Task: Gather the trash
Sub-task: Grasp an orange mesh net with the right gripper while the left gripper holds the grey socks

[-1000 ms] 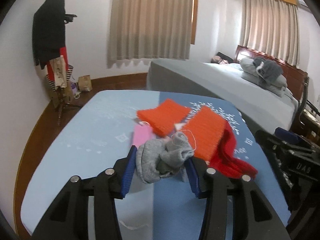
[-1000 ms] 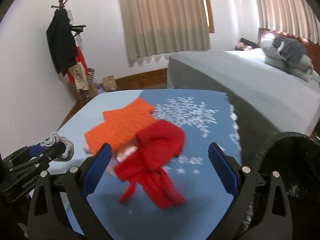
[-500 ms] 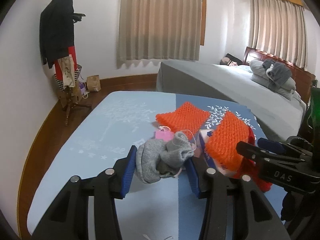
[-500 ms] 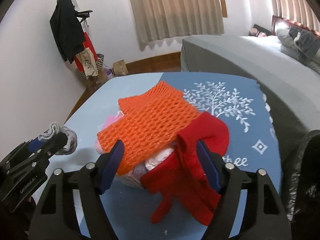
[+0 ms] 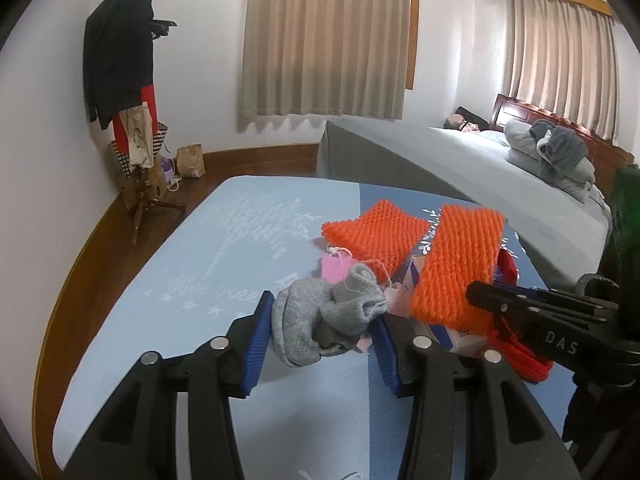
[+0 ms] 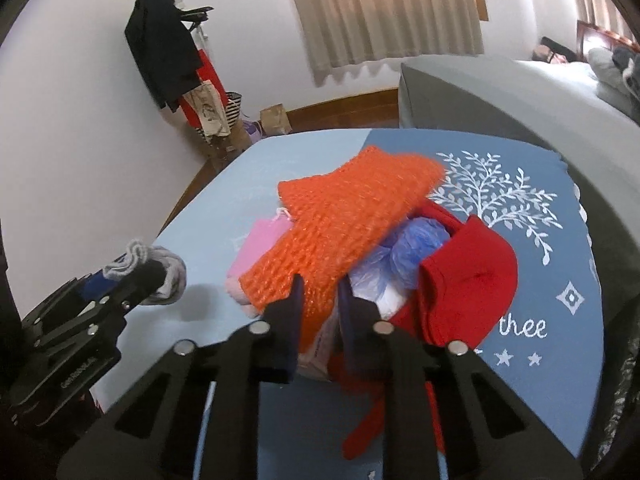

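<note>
Only right wrist: blue bag [image 6: 416, 248], red cloth [image 6: 468, 280]

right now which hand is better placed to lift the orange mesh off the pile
Right. The right hand-held gripper has just been closing and its jaws now pinch the near edge of the orange mesh. The left hand-held gripper is already full, shut on a grey sock.
</note>
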A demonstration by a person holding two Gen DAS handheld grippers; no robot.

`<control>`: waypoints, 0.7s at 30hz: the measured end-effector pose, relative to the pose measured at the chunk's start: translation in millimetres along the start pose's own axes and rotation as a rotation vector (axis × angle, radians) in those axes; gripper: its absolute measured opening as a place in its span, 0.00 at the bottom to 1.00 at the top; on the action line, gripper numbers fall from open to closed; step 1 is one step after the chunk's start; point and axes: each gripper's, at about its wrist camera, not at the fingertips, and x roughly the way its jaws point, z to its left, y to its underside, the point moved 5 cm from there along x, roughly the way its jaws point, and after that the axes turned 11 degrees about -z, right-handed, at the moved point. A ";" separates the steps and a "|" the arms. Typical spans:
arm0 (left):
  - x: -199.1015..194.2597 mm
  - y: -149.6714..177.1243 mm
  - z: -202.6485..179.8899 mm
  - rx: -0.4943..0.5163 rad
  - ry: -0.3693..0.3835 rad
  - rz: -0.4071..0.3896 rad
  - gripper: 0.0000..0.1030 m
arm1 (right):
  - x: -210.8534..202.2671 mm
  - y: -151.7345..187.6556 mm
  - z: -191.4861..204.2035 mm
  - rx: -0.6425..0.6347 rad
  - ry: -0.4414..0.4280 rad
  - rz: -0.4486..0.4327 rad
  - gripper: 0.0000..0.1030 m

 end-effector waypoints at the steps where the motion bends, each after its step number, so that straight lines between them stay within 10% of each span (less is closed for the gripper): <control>1: -0.5 -0.5 -0.5 0.001 0.000 -0.002 0.45 | -3.3 -1.5 -0.3 0.005 -0.004 -0.004 0.12; 21: -16.5 -19.7 -50.5 0.027 0.102 -0.051 0.45 | -92.5 -18.4 -36.3 0.004 0.051 -0.113 0.10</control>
